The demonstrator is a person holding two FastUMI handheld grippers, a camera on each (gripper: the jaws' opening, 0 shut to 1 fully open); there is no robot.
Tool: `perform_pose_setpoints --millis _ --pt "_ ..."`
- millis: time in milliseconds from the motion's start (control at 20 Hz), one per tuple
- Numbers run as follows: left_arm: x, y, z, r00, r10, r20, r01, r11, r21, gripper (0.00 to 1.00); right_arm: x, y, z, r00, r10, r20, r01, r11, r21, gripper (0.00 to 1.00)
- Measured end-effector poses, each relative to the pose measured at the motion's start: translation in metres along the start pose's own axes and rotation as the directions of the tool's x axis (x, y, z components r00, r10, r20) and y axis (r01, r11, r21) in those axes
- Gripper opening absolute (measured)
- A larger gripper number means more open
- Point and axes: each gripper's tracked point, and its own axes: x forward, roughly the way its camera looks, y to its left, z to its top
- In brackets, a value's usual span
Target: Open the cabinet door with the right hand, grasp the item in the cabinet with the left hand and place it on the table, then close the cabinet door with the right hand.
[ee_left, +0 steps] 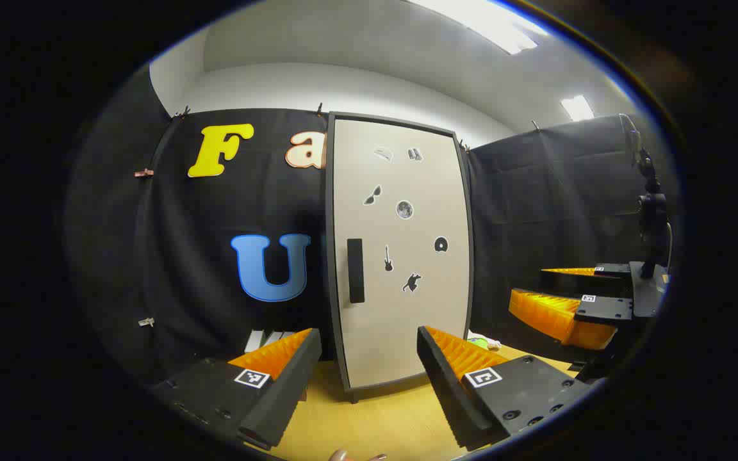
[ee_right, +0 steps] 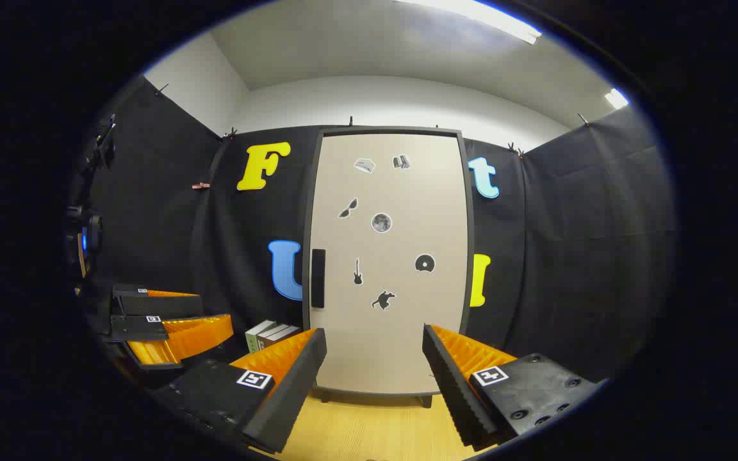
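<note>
Beige and framed in dark grey, the tall cabinet door stands fully shut on the light wooden table, with a black vertical bar handle near its left edge and several small dark stickers scattered over its face. Whatever lies inside the cabinet is hidden behind the closed door, so the item cannot be seen. In the right gripper view, the right gripper hangs in front of the door's lower part, its two fingers spread wide with nothing between them. In the left gripper view, the left gripper is likewise parted and empty, facing the same door slightly from the left, clear of the handle. A few upright books stand just left of the cabinet, against the black cloth wall. The right gripper also shows at the right edge of the left gripper view.
</note>
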Motion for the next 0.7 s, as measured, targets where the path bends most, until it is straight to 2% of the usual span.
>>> perform_pose_setpoints --millis 350,700 --pt "0.002 -0.007 -0.006 0.999 -0.035 -0.002 0.035 0.999 -0.008 0.95 -0.001 -0.008 0.005 1.0 -0.025 0.018 0.025 1.0 -0.011 0.97" --pt "0.004 -0.007 -0.009 0.999 -0.04 -0.002 0.04 0.999 -0.014 0.95 -0.004 -0.014 0.015 0.997 -0.046 0.058 0.046 0.999 -0.014 0.97"
